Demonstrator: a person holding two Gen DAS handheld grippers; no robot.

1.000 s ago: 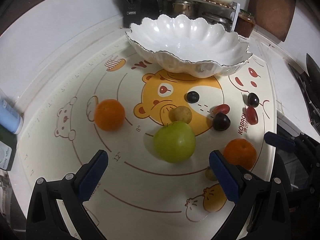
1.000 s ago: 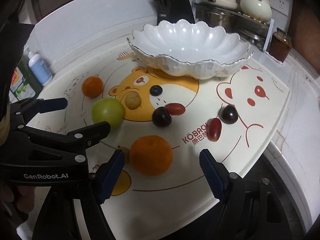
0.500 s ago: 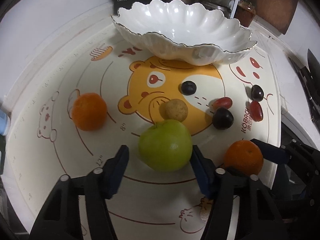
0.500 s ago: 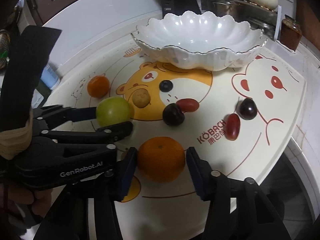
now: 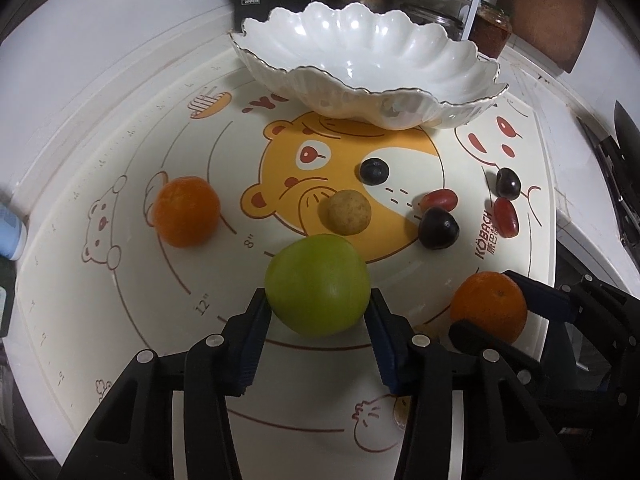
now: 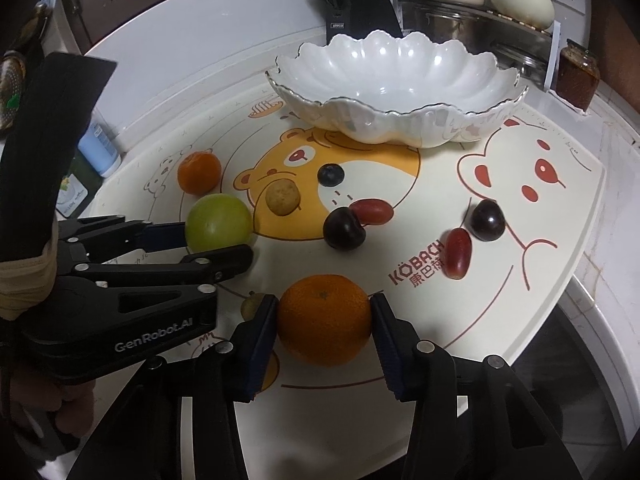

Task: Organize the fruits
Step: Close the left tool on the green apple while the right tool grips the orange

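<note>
On the printed mat (image 5: pixel 120 184), the left tool (image 5: pixel 318 312) clamps a smooth, round green apple (image 5: pixel 317 285); the right tool (image 6: pixel 325 320) clamps a dimpled orange (image 6: pixel 324 319). Farther back lie dark grapes (image 6: pixel 344 228), then the empty scalloped white bowl (image 6: pixel 396 80).

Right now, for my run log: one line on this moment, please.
left gripper: shut on green apple | right gripper: shut on orange | both on mat | bowl: no fruit
</note>
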